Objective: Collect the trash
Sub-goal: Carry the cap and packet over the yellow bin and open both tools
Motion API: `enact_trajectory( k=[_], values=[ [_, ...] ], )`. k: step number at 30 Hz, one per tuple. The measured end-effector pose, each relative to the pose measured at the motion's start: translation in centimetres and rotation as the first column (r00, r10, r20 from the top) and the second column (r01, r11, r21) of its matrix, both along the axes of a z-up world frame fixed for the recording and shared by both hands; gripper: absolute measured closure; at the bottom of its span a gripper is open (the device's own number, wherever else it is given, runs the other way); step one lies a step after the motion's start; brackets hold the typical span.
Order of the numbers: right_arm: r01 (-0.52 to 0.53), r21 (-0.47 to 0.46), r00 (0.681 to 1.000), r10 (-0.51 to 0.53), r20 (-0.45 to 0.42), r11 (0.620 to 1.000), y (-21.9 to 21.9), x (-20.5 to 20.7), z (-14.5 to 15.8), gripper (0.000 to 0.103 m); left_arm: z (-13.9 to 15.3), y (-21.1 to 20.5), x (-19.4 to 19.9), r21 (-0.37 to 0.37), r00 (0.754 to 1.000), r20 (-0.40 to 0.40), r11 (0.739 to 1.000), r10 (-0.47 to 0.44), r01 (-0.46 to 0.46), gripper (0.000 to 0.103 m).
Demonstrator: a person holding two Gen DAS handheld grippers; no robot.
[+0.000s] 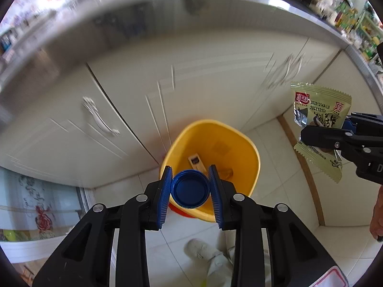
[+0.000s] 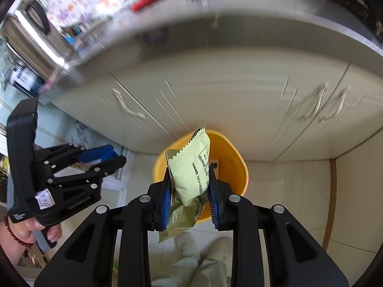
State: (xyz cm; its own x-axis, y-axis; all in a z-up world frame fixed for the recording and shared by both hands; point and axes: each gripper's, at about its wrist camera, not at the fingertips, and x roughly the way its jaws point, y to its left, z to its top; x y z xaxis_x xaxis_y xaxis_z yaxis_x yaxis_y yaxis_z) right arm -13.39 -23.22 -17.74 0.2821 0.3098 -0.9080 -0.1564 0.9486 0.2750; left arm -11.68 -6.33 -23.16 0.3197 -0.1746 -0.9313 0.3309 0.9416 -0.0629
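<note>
My left gripper (image 1: 190, 178) is shut on a blue bottle cap (image 1: 190, 189), open side toward the camera, and holds it above the near rim of a yellow trash bin (image 1: 244, 150) on the floor. Some scraps lie in the bin's bottom. My right gripper (image 2: 190, 181) is shut on a pale green snack wrapper (image 2: 191, 165) and holds it over the bin (image 2: 229, 150). In the left wrist view the wrapper (image 1: 318, 110) and right gripper (image 1: 318, 135) hang to the right of the bin. The left gripper (image 2: 112, 155) shows at the left in the right wrist view.
Cream cabinet doors (image 1: 191, 83) with metal handles stand right behind the bin, under a grey countertop (image 2: 215, 31) with blurred items. The floor is white tile (image 1: 275, 215). The person's legs and shoe (image 2: 191, 246) are below the grippers.
</note>
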Motion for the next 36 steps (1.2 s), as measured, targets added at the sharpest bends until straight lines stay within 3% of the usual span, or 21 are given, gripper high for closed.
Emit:
enact_trajectory(
  k=[9,19,31,35,36],
  values=[
    [-0.111,0.050,0.974,0.119,-0.194,0.993,-0.3,2.5,-10.3,0.074,-8.8,-1.0,2.0,0.028,0.987,-0.156,0.998,-0.047,0.052,0.072],
    [-0.230,0.047,0.918,0.232,-0.322,0.972,1.3,4.2,-18.2,0.074,-14.7,-1.5,3.5,0.052,0.958,-0.260,0.989,-0.122,0.140,0.072],
    [-0.235,0.058,0.905,0.240,-0.352,0.970,1.6,5.0,-20.7,0.071,-17.0,-2.6,4.2,0.030,0.940,-0.312,0.987,-0.140,0.156,0.072],
    [-0.210,0.069,0.911,0.221,-0.349,0.975,1.2,5.3,-20.6,0.055,-17.1,-2.5,4.3,0.011,0.938,-0.321,0.990,-0.132,0.143,0.070],
    [-0.204,0.070,0.912,0.216,-0.348,0.976,1.3,5.2,-20.5,0.052,-17.0,-2.4,4.3,0.012,0.939,-0.319,0.990,-0.130,0.142,0.064]
  ],
)
